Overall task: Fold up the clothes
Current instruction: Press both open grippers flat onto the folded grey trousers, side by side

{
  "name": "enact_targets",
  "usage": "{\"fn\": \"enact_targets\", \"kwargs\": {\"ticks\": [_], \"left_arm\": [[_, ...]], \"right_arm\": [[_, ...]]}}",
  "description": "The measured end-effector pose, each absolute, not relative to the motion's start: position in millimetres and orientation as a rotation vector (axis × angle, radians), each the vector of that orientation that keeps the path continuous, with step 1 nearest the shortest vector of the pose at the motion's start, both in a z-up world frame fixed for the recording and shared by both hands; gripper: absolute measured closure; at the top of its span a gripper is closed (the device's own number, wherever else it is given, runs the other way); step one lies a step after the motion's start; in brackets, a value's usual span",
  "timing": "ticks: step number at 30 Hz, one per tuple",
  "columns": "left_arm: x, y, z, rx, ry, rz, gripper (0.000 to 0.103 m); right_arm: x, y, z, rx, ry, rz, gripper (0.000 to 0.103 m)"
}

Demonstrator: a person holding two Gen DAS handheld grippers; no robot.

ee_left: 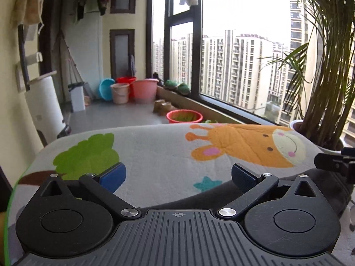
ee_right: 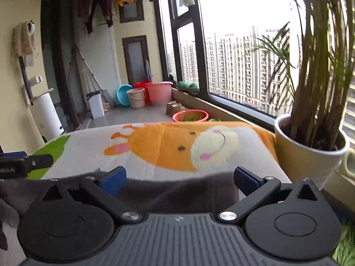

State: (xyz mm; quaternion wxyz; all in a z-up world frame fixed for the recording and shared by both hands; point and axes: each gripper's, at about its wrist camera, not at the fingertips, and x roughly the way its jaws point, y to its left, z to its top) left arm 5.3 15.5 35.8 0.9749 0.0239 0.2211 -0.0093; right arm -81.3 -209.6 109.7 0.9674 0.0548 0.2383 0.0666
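Dark garment (ee_right: pixel 177 190) spread on near edge of giraffe-print blanket (ee_right: pixel 155 150), directly beneath right gripper (ee_right: pixel 179 178); jaws wide, gripping nothing. Left gripper (ee_left: pixel 178 176) likewise wide and unloaded, garment edge just right of it. Potted palm (ee_right: pixel 310 155) close at right, beside blanket corner. Far along floor: red basin (ee_right: pixel 190 116) containing greens; pink bucket (ee_right: pixel 159 93), contents not visible.

Daylit balcony: big window (ee_left: pixel 239 51) (high-rises outside), cream wall (ee_right: pixel 20 6), grey floor (ee_left: pixel 119 113), buckets (ee_right: pixel 142 95).
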Motion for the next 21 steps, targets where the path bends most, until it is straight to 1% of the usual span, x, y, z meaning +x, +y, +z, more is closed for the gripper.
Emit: {"fn": "enact_targets", "kwargs": {"ticks": [1,4,7,9,14,18,21], "left_arm": [[11,12,29,0.090,0.455,0.014,0.000],[25,7,6,0.168,0.513,0.107,0.000],[33,20,-3,0.129,0.601,0.097,0.000],[32,29,-2,0.072,0.606,0.088,0.000],[26,43,-4,-0.009,0.642,0.061,0.000],[17,37,-5,0.047,0.638,0.035,0.000],[20,42,-5,0.011,0.652,0.021,0.000]], "right_arm": [[-74,-202,116,0.099,0.468,0.158,0.000],[-45,-177,108,0.061,0.511,0.196,0.000],[-24,-152,84,-0.032,0.584,0.206,0.000],[-18,-143,66,-0.056,0.652,0.211,0.000],[-30,-142,68,-0.075,0.627,0.207,0.000],[-37,-141,66,-0.092,0.632,0.206,0.000],[-31,-143,65,-0.073,0.641,0.214,0.000]]}}
